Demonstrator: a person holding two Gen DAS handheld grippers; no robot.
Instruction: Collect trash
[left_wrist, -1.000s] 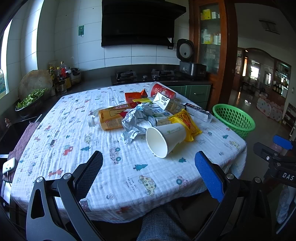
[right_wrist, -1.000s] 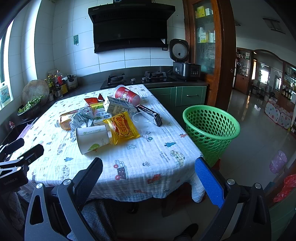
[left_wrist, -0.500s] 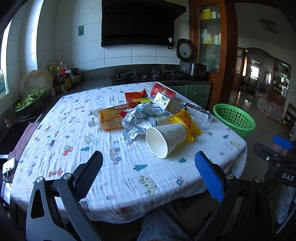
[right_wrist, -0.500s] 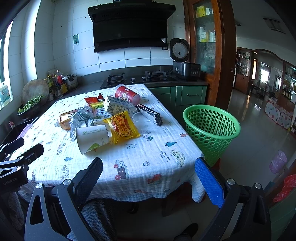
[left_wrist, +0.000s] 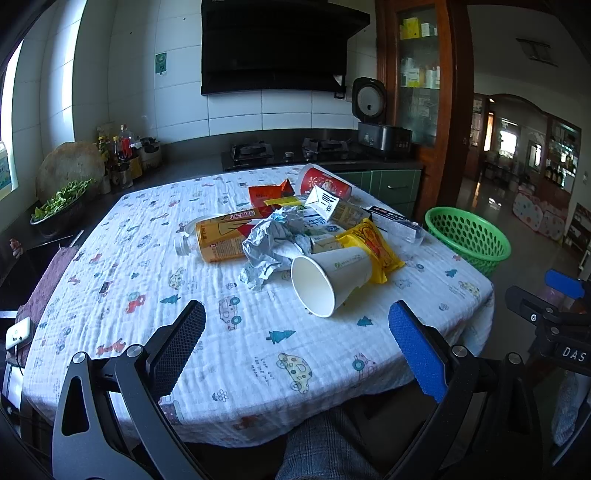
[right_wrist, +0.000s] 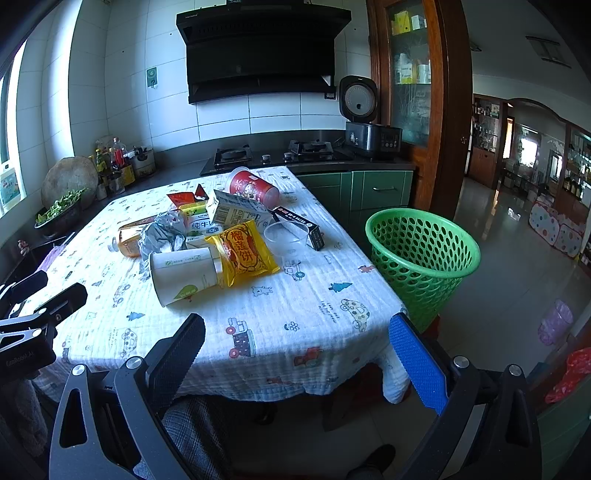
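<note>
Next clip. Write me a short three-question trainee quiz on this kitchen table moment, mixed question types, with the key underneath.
1. True or false: the white paper cup lies on its side on the tablecloth.
2. Multiple choice: the green basket stands (A) on the table, (B) on the floor off the table's right side, (C) on the counter.
3. Fill in: the left gripper and right gripper both have their fingers ____ and hold nothing.

Key: 1 true. 2 B. 3 open; both hover short of the trash pile, and the yellow snack packet lies against the cup.
</note>
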